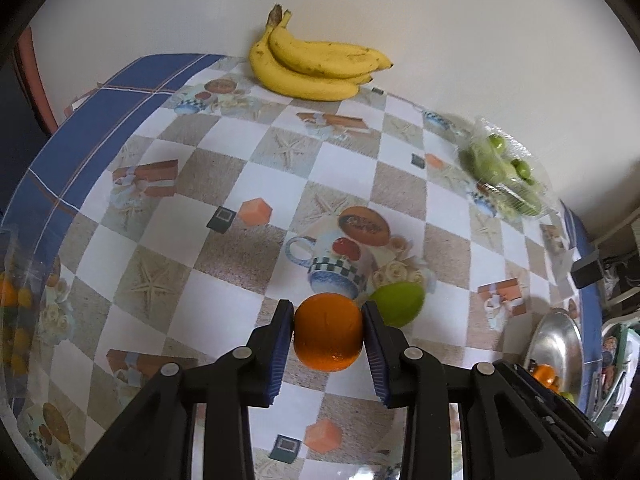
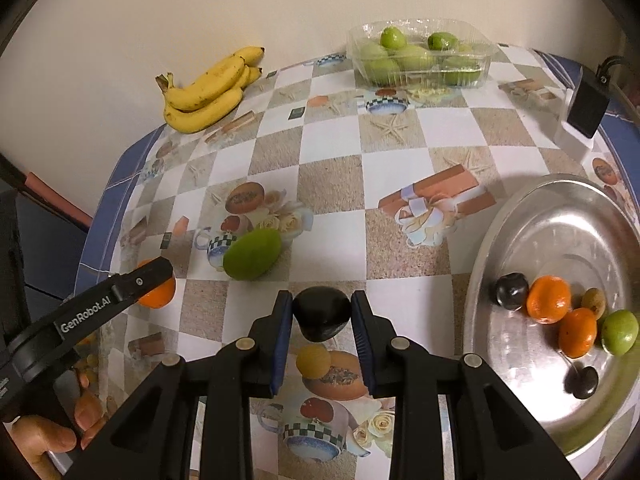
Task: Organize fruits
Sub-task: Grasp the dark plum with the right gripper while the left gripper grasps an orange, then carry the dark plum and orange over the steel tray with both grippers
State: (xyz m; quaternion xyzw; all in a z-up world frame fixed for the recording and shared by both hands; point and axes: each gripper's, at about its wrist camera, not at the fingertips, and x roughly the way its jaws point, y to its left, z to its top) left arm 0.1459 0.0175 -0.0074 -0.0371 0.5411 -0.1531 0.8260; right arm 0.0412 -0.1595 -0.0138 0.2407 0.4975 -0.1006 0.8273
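My left gripper [image 1: 328,316] is shut on an orange mandarin [image 1: 328,334], held above the checked tablecloth; the right wrist view shows that gripper [image 2: 158,276] from the side with the mandarin [image 2: 158,294] in it. A loose green fruit [image 1: 400,304] lies on the cloth just right of it, also seen as the green fruit [image 2: 253,255]. My right gripper [image 2: 322,312] is shut on a dark plum [image 2: 322,313]. A small yellow fruit [image 2: 313,361] lies on the cloth under it. The metal tray [image 2: 532,240] on the right holds mandarins, dark plums and a green fruit.
A bunch of bananas [image 1: 316,66] lies against the back wall. A clear plastic punnet of green fruit [image 2: 420,56] stands at the back right. A black and white device [image 2: 580,116] sits at the table's right edge. A hand [image 2: 48,436] grips the left tool.
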